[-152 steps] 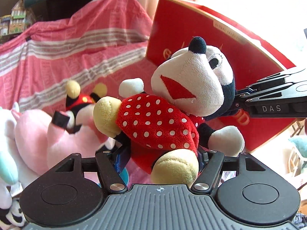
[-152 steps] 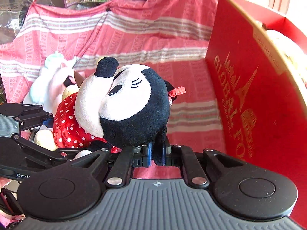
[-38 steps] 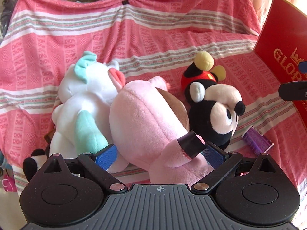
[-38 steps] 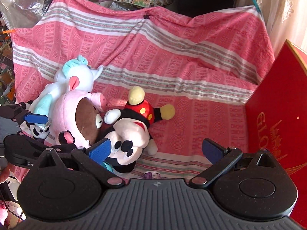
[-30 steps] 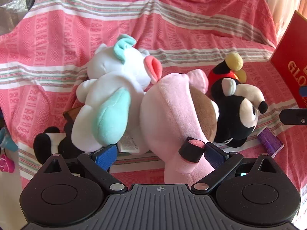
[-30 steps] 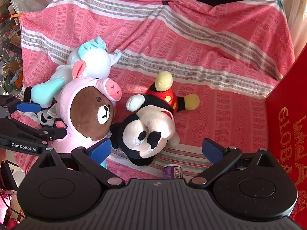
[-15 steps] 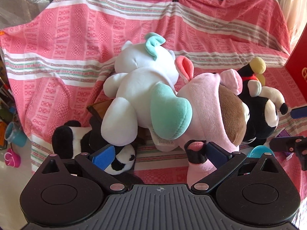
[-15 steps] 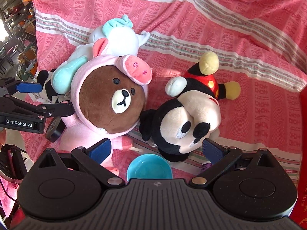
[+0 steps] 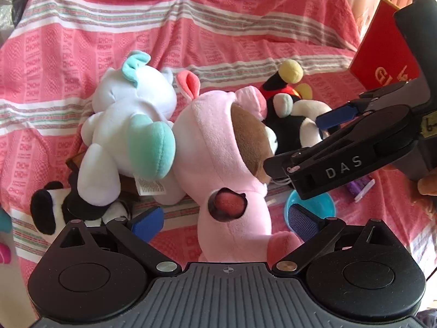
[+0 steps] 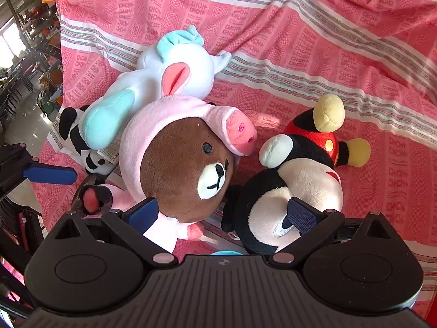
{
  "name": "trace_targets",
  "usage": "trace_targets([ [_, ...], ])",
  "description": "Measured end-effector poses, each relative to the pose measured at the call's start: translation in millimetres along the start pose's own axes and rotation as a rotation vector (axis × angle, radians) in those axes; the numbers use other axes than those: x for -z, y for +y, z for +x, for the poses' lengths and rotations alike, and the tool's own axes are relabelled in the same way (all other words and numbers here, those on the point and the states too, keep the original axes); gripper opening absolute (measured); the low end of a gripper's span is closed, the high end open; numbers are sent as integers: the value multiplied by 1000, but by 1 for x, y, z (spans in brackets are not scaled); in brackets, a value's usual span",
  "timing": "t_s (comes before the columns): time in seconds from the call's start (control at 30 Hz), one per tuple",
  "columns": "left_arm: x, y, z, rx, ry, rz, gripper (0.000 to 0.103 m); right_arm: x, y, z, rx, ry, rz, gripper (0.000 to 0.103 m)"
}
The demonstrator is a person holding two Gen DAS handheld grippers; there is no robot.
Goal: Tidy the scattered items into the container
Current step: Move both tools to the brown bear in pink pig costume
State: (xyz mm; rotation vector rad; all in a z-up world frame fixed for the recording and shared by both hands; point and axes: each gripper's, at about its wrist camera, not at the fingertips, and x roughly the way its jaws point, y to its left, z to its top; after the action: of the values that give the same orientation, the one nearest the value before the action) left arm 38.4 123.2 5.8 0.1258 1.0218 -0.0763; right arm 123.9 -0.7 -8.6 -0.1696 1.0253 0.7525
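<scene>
Jaws wide on both: left gripper (image 9: 225,220) straddles pink bear (image 9: 218,147); right gripper (image 10: 222,213) over bear head, empty.

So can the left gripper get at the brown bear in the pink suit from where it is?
Probably yes. The left gripper is open, its fingers either side of the bear low on the body, nothing between them. The right gripper hovers near the bear's face, which could crowd it.

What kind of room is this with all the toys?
Probably a lived-in home or storeroom. Plush toys like the bear lie on a pink cloth draped over furniture, and crowded shelves show at the left edge.
</scene>
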Motion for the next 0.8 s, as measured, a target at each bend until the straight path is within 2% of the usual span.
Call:
trace_targets([
  [0.03, -2, 3, 3, -31, -10, -5, 97, -1, -1, -1, -3, -4, 2, 101],
  [0.07, -4, 6, 6, -57, -13, -11, 87, -2, -2, -2, -1, -11, 3, 101],
  [0.13, -7, 24, 16, -115, 9, -52, 76, -2, -6, -4, 3, -17, 12, 101],
  [0.27, -1, 63, 26, -155, 48, -182, 74, 0, -13, -5, 0, -5, 34, 101],
  [0.37, 3, 74, 30, -186, 61, -194, 74, 1, -13, -2, -16, 10, 40, 101],
  [0.57, 1, 79, 36, -164, 58, -184, 78, 9, -2, -1, -74, 11, -35, 102],
  [0.7, 0, 79, 44, -168, 68, -173, 79, 16, 8, -9, -168, 11, -64, 96],
  [0.8, 0, 81, 49, -159, 76, -177, 79, 24, 17, 2, -192, 64, -99, 83],
])
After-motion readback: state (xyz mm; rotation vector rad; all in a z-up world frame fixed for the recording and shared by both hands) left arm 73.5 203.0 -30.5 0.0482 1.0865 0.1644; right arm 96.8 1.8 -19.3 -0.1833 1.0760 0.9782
